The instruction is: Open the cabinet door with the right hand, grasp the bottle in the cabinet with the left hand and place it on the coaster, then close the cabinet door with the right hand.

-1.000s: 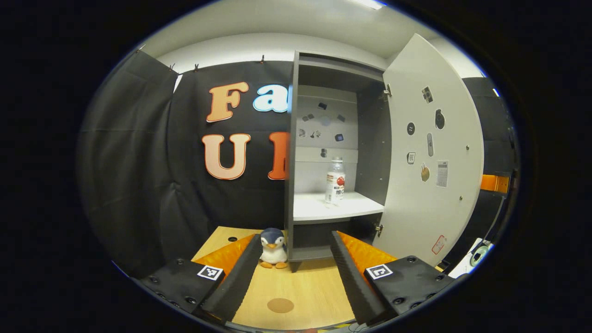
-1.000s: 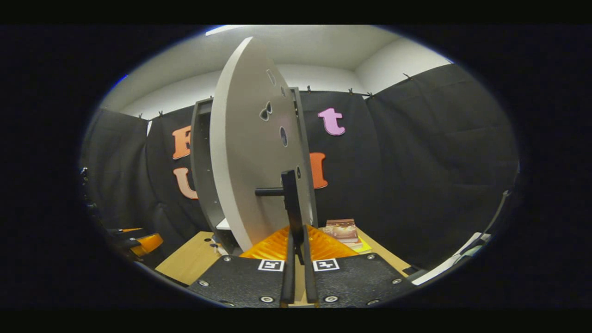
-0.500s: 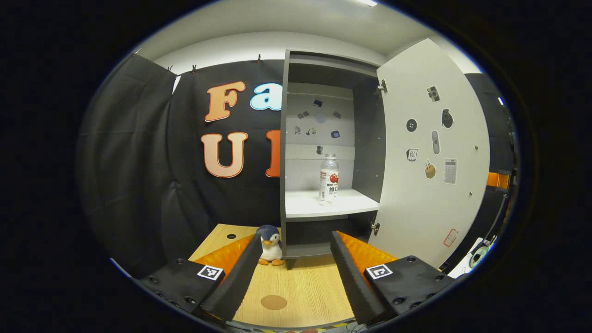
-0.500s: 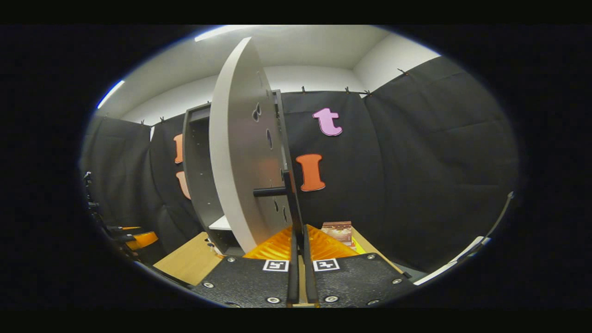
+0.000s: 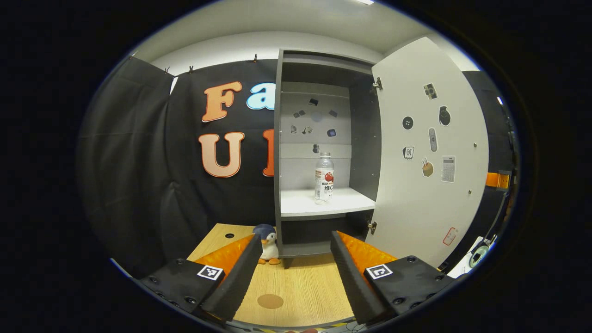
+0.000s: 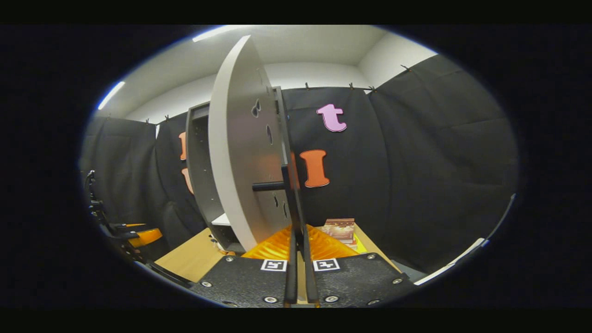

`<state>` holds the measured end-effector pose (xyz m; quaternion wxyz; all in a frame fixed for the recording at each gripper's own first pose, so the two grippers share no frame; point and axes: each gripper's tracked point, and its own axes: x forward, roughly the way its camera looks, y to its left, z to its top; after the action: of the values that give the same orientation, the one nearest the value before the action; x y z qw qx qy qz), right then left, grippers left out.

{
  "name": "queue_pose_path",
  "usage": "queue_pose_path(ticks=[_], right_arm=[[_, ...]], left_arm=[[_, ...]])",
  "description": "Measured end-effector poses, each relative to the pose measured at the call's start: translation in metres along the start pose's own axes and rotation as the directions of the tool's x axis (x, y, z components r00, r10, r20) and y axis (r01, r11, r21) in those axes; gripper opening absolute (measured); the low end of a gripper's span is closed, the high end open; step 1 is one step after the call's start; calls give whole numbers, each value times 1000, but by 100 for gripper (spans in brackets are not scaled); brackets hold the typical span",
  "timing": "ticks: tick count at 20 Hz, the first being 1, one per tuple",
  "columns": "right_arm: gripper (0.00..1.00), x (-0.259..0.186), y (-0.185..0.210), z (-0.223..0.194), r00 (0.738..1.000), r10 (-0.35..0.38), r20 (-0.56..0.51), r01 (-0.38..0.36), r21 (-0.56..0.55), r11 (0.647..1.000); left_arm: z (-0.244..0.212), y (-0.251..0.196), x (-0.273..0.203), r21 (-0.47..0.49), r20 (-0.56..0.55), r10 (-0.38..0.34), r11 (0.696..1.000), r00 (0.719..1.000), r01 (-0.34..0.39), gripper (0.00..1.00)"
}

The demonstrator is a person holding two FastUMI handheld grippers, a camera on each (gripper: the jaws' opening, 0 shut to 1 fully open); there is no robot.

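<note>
The grey cabinet [image 5: 282, 152] stands open. A clear bottle [image 5: 324, 178] with a red-and-white label stands upright on its white shelf [image 5: 342, 203]. The white door [image 5: 430, 152] is swung out to the right. A round brown coaster [image 5: 270, 301] lies on the wooden table [image 5: 305, 286], between my left gripper's fingers. My left gripper [image 5: 295, 237] is open, low over the table, well short of the bottle. My right gripper [image 6: 299, 237] is shut on the door's black handle [image 6: 289, 194], with the door [image 6: 236, 148] edge-on to its left.
A small plush penguin [image 5: 267, 238] sits by the cabinet's lower left corner. A stack of books [image 6: 340, 229] lies on the table behind the door. The left gripper [image 6: 138, 233] appears at the far left of the right gripper view.
The door has swung a little wider with my right gripper on its handle. In the left gripper view the cabinet and bottle have drifted left; my left gripper stays open.
</note>
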<state>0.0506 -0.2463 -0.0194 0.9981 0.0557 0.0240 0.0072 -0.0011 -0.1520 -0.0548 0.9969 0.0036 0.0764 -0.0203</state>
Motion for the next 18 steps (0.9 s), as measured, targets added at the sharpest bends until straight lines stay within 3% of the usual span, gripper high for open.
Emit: queue_pose_path(ticks=[2,7,8,10,11,12,13,16,18], right_arm=[[6,-19,1,1,1000,-24,12,24,-12,1000],[5,-56,30,9,998,26,57,-25,-10,1000],[12,-62,36,12,997,32,64,-30,-22,999],[12,-74,50,16,997,35,70,-33,-32,999],[0,-74,57,19,996,46,70,-44,-31,999],[5,-76,66,21,995,59,79,-57,-30,998],[0,-78,76,27,992,75,102,-72,-37,997],[0,-77,117,35,979,115,168,-116,-6,993],[5,-68,136,25,981,112,157,-111,-20,994]], left_arm=[[-4,2,1,-2,-2,1,1000,1000,-1,96],[6,1,10,-3,11,-3,1000,1000,3,99],[10,-1,13,9,22,-4,1000,1000,4,99],[15,-5,21,25,34,-15,1000,999,14,96],[17,-7,28,27,39,-22,999,999,21,99],[19,-9,33,26,45,-31,999,999,29,97],[22,-11,41,26,51,-40,999,998,39,96],[30,-19,70,34,69,-73,997,995,71,94],[37,-26,89,30,92,-105,994,990,103,99]])
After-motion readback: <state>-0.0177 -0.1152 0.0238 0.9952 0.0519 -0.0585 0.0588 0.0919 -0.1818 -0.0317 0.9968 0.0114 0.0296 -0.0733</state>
